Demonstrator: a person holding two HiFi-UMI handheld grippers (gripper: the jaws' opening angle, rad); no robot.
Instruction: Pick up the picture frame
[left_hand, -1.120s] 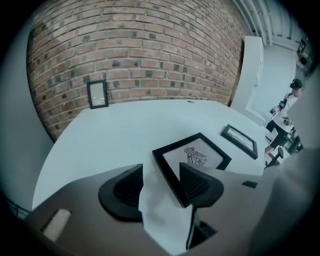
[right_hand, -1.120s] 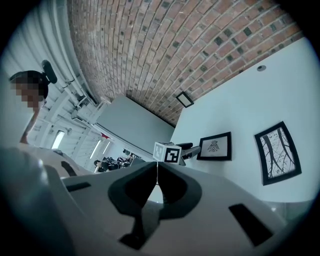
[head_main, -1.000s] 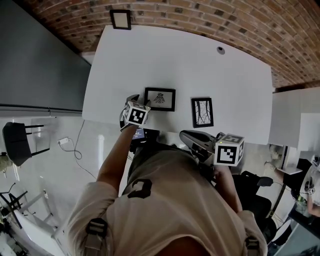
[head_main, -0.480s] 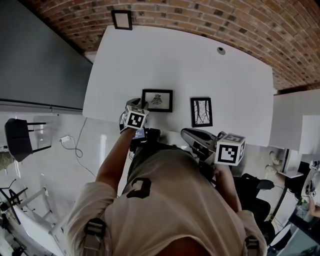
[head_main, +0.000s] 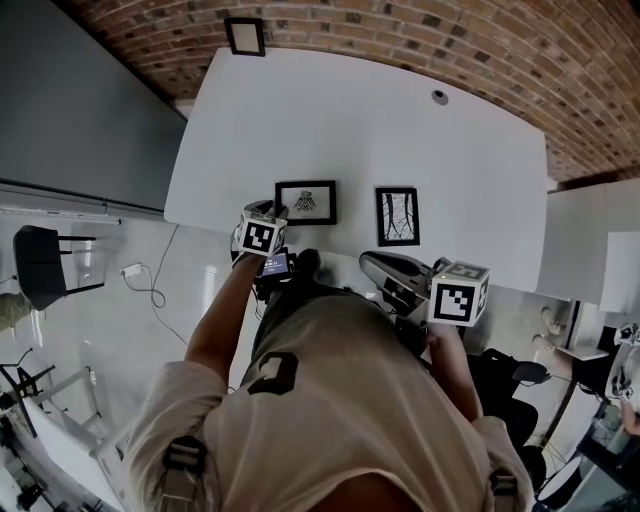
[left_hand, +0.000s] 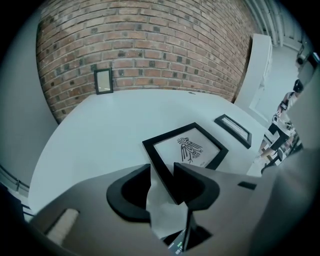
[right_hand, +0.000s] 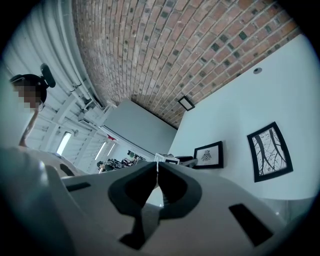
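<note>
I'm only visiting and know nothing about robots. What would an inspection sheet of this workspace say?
Surface: white table against a brick wall.
Job's things: bird picture frame lies flat near the front edge.
Clutter: branch picture frame beside it; small frame standing at the wall; round fitting in the tabletop.
Grippers: left gripper has just been closing its jaws round the bird picture frame's corner, a gap showing at one jaw; right gripper shut, empty, off the table.
Cables: one cable on the floor.
Surroundings: brick wall, chair.

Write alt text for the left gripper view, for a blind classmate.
The left gripper, its jaws just closing, straddles the near corner of a black-framed bird picture lying on a white table; a brick wall stands behind.
</note>
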